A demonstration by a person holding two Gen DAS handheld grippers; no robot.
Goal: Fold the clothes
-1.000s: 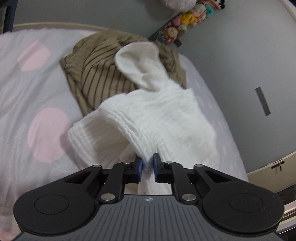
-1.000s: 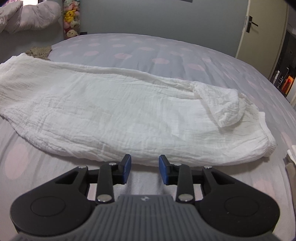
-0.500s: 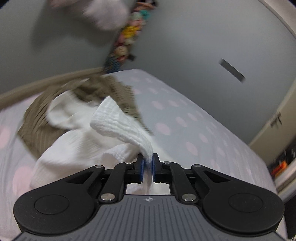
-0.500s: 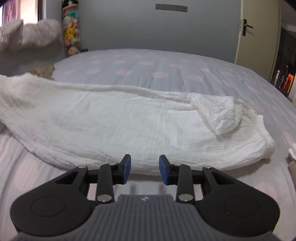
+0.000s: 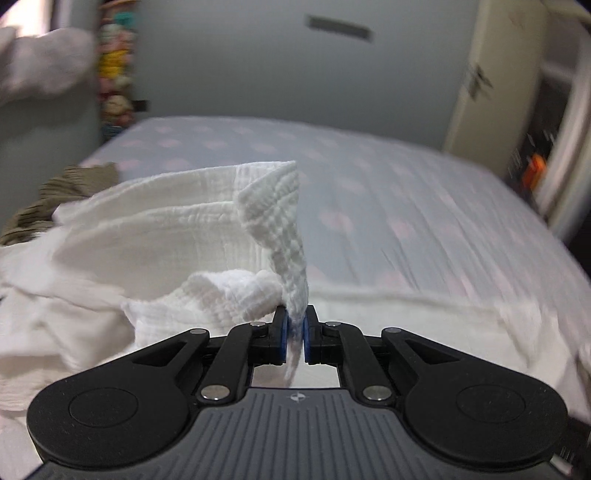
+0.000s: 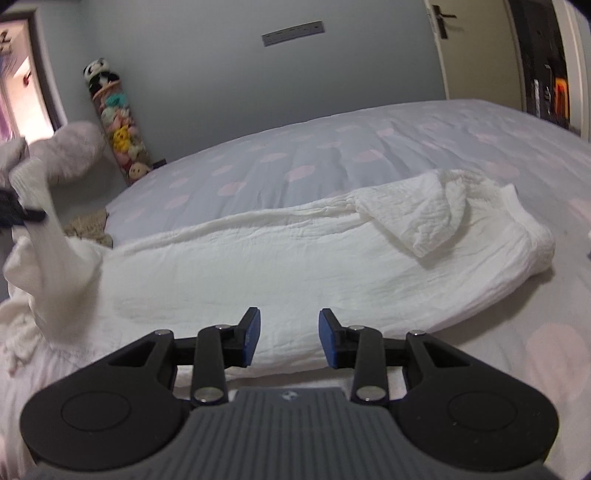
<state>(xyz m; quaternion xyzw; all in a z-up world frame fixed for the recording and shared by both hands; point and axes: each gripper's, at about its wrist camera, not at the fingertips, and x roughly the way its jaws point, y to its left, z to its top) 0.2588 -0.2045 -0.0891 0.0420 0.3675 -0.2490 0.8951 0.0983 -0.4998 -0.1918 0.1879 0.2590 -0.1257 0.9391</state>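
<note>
A bed (image 6: 369, 147) covered in a pale lavender sheet with pink polka dots fills most of both views. Behind it stands a grey wall (image 6: 221, 74) bearing 1 small rectangular plate (image 6: 293, 33). In the corner by the wall hangs a tall column of stuffed toys (image 6: 118, 125), topped by a panda. A fluffy pale cushion (image 6: 70, 151) sits beside it, near a bright window (image 6: 18, 92). To the right is a cream door (image 6: 476, 48) with a dark lever handle (image 6: 441, 20), and past it an orange object (image 6: 560, 90) sits among dark shelves.
</note>
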